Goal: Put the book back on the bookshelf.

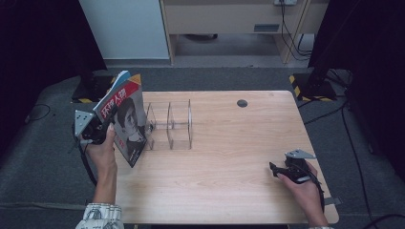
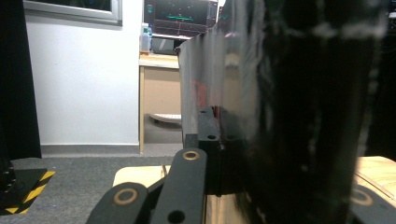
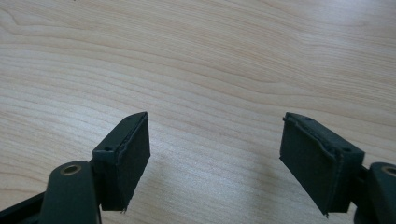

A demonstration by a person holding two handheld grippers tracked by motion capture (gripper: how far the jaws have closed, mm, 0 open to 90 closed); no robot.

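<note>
A book (image 1: 127,118) with a red title band and a dark portrait cover is held upright and tilted above the table's left edge. My left gripper (image 1: 106,125) is shut on its edge. In the left gripper view the book's dark glossy cover (image 2: 299,107) looms at the right, pinched against the black pad (image 2: 208,140). A clear acrylic rack (image 1: 171,125) with several slots stands just right of the book. My right gripper (image 1: 276,169) rests low near the table's front right, and its fingers (image 3: 126,158) stand open over bare wood.
The wooden table (image 1: 229,157) has a round cable hole (image 1: 242,103) at the back. Stand bases with yellow-black tape (image 1: 300,86) sit on the grey floor behind. A white panel and a desk stand beyond.
</note>
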